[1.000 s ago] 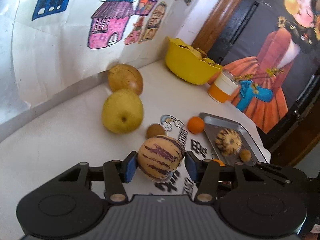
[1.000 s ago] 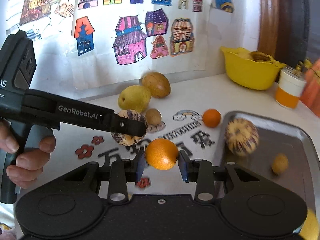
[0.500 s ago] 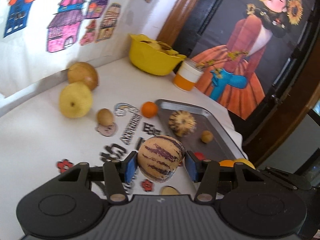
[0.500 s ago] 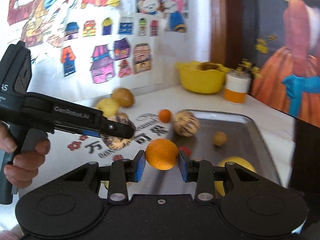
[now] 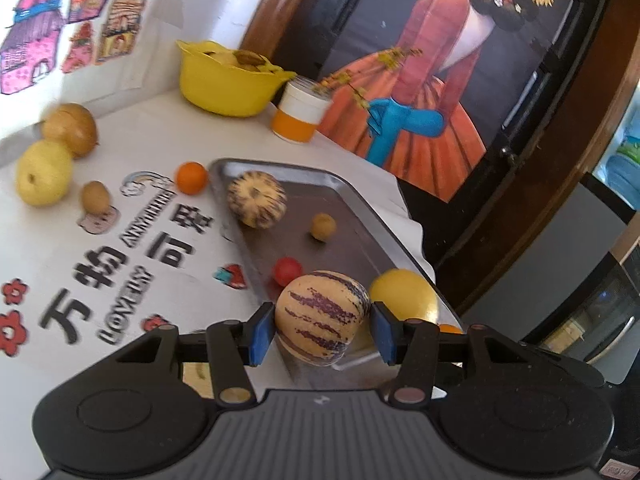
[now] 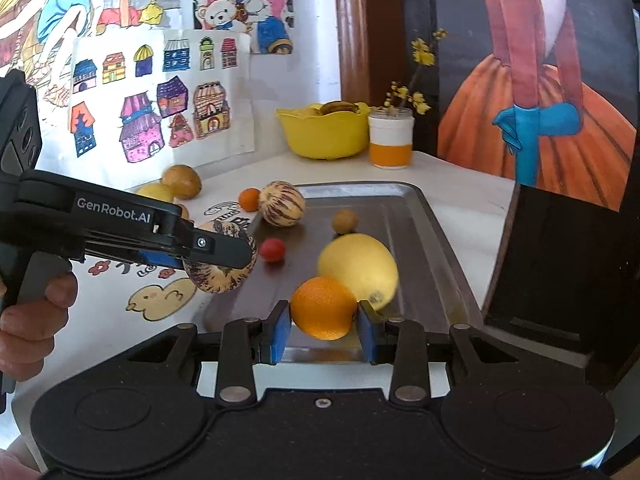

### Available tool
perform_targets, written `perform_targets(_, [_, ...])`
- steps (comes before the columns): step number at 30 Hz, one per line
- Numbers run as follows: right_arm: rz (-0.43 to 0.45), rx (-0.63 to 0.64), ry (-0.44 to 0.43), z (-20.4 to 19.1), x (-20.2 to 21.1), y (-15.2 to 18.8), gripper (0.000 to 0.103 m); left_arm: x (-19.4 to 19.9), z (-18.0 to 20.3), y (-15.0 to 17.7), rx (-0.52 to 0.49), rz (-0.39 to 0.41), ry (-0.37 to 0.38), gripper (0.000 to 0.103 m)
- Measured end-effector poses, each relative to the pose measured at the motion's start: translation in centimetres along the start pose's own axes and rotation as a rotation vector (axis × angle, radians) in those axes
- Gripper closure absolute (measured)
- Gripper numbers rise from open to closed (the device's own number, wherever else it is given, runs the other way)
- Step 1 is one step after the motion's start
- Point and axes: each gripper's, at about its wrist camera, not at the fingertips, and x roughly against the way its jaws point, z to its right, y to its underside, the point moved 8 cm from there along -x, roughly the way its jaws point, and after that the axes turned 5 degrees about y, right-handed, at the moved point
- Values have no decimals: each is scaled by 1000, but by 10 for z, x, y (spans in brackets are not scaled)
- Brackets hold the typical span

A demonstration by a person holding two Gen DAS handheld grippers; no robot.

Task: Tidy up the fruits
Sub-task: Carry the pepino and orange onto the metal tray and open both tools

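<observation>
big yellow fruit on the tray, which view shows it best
The right wrist view. There the big yellow fruit lies almost whole on the metal tray, only its lower left edge hidden behind the orange held in the right gripper. In the left wrist view the held striped melon covers part of it.

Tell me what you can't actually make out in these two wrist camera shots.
- Contents of the yellow bowl: both views, its rim hides all but a few brownish tops.
- Small orange thing at the tray's near corner: left wrist view, mostly behind the left gripper finger.
- Table under the striped melon: left wrist view, covered by the melon.
- Near edge of the metal tray: right wrist view, behind the right gripper and its orange.
</observation>
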Motion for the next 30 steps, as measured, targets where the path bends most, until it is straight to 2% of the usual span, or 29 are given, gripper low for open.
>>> perform_targets(7, [15, -34, -14, 7, -3, 3, 65, -16, 16, 8, -32, -39, -23, 48])
perform_targets(23, [14, -62, -20, 9, -7, 8, 65, -28, 23, 10, -71, -71, -73, 48])
perform_targets(26, [16, -68, -21, 9, -7, 8, 63, -29, 23, 11, -70, -73, -78, 48])
perform_targets(30, [23, -79, -17, 9, -4, 7, 55, -31, 20, 12, -65, -83, -82, 47])
